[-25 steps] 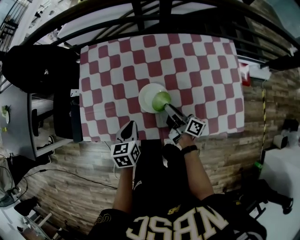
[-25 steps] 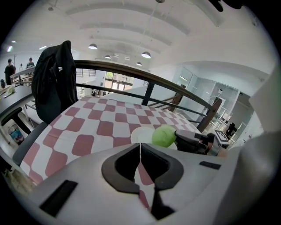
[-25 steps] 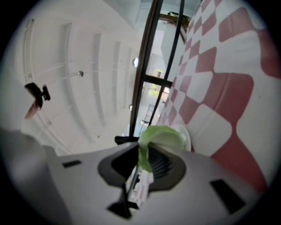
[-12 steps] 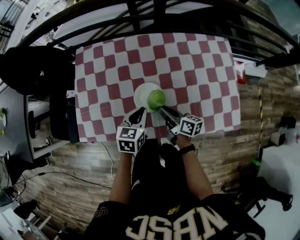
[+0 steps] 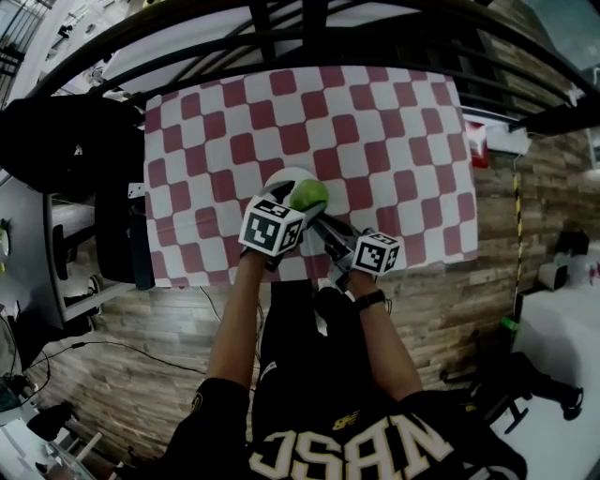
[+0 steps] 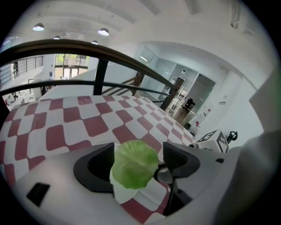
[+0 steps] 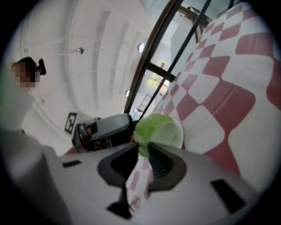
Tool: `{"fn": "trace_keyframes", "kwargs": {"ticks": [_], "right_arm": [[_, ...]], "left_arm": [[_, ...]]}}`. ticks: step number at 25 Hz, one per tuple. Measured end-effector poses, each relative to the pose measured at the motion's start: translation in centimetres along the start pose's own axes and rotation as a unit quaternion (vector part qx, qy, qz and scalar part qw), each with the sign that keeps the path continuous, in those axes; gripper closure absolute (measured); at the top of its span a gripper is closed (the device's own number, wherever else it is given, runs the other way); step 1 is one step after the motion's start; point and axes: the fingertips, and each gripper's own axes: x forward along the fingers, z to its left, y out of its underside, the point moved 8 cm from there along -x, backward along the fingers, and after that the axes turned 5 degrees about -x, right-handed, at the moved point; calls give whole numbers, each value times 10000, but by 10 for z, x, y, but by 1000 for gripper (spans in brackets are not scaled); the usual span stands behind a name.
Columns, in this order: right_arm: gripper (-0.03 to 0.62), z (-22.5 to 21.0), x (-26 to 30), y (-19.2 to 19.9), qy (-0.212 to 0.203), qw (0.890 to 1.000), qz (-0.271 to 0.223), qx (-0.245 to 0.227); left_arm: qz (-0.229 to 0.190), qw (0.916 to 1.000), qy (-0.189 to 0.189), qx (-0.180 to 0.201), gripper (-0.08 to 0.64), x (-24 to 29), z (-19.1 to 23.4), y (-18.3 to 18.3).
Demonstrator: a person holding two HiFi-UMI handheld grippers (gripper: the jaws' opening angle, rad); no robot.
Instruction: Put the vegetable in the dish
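A round green vegetable hangs over the white dish on the red-and-white checked table. My right gripper is shut on the vegetable's lower edge; in the right gripper view its narrow jaws pinch the leafy ball above the dish. My left gripper has come up to the dish from the left. Its jaws have just been opening and now stand wide, with the vegetable between them and no pad pressing on it. The dish shows below.
The checked cloth covers the table beyond the dish. A dark railing runs past its far edge. A black chair stands at the left. Wooden floor lies under me.
My left gripper has moved from the table's near edge forward to the dish, beside the vegetable. The right gripper has kept the vegetable over the dish.
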Motion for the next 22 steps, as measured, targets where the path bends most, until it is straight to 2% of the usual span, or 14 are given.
{"fn": "trace_keyframes", "kwargs": {"ticks": [3,6,8,13,16,19,22], "right_arm": [[522,-3,-2,3,-12,10000,-3,1],[522,-3,-3,7,-62,10000,-14,-6],[522,-4,-4,10,-77,10000,-1,-2],[522,-4,-2,11,-149,9999,54,25],[519,-2,0,8,-155,9995,235,-170],[497,-2,1,6,-69,9986,429,-314],[488,-4,0,8,-18,9982,554,-245]], "left_arm": [[463,9985,-36,-297,170,16,4,-2],[745,9953,-152,-596,170,26,8,-1],[887,9939,-121,-643,170,30,8,1],[1074,9932,-61,-440,179,29,7,-3],[1061,9939,-69,-281,205,26,5,-6],[1099,9937,-209,98,240,24,-3,-8],[1170,9912,-395,468,244,26,-11,-8]]}}
